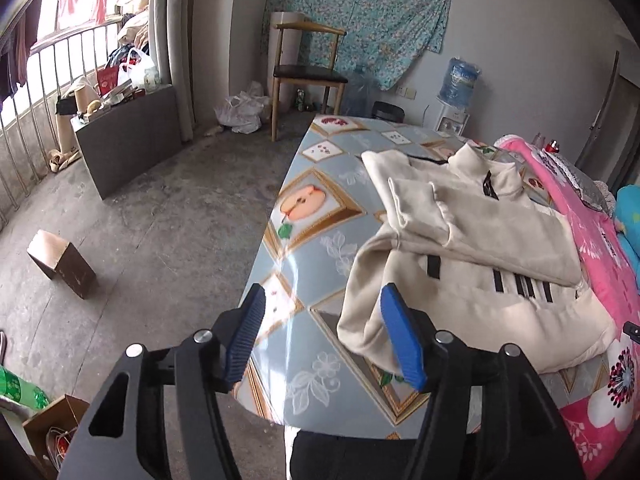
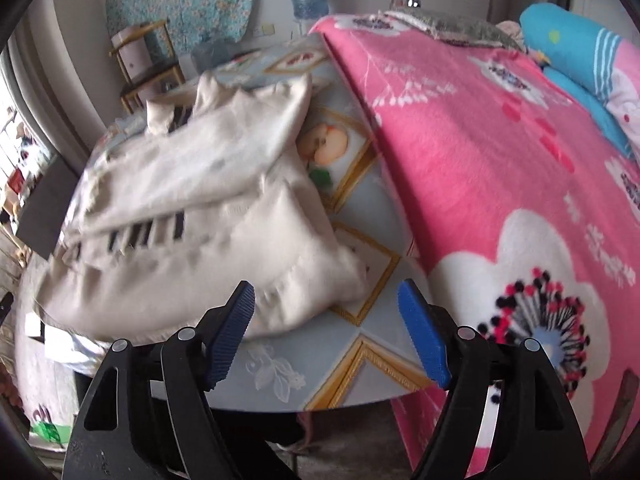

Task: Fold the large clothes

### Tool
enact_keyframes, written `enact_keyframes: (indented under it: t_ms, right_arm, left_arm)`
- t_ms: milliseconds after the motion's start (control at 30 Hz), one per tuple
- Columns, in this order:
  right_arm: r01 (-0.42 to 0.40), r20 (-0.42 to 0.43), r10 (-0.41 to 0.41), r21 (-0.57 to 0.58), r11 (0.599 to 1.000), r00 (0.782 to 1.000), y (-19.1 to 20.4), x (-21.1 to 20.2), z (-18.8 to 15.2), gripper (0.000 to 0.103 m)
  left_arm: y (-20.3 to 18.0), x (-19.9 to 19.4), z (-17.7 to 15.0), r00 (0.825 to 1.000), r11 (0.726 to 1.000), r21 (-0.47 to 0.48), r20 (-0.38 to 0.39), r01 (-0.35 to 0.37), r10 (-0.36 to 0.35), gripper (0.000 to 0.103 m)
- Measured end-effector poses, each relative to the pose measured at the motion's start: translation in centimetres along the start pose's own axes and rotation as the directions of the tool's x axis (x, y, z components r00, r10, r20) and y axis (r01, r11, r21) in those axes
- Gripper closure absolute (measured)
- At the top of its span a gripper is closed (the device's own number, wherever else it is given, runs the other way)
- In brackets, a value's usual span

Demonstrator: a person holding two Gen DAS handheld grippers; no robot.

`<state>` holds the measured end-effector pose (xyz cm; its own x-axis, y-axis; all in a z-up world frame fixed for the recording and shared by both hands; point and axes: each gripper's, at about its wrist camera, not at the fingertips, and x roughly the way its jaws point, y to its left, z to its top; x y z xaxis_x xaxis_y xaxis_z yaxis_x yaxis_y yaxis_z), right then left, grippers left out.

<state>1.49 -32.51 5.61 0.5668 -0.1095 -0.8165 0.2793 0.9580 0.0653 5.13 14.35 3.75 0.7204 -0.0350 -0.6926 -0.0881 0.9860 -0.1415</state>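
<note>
The cream jacket [image 1: 472,240] lies folded on the patterned table [image 1: 304,216], centre-right of the left wrist view, sleeve laid across the body, apparently to keep the bundle compact. The left gripper [image 1: 324,336] and right gripper [image 2: 326,332] both stand wide, holding nothing. The jacket is blurred in the right view; its underside is hidden. A pink blanket [image 2: 480,152] covers the table's right.

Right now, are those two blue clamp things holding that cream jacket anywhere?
No. The left tool and right tool both stand open with nothing between the pads; the cream jacket lies loose on the table.
</note>
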Motion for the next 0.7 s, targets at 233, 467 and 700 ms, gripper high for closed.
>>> enact_keyframes:
  t_ms: [233, 467, 700]
  right_arm:
    - [-0.251, 0.147, 0.249, -0.011, 0.968, 0.957, 2.0, -1.2, 9.3, 0.025]
    - [-0.49, -0.015, 0.49, -0.01, 0.872, 0.872, 8.4, 8.7, 20.1, 0.024]
    - [-0.41, -0.151, 0.401, -0.035, 0.911, 0.904, 15.2, 19.8, 28.4, 0.031]
  left_arm:
    - [-4.6, 2.1, 9.4, 0.991, 0.988, 0.115, 0.072, 0.102, -0.111, 0.032]
    - [-12.2, 12.1, 17.7, 0.934, 0.93, 0.104, -0.105, 0.352, -0.342, 0.03]
    - [-19.6, 26.8, 23.2, 0.873, 0.922, -0.027, -0.31, 0.387, -0.376, 0.03]
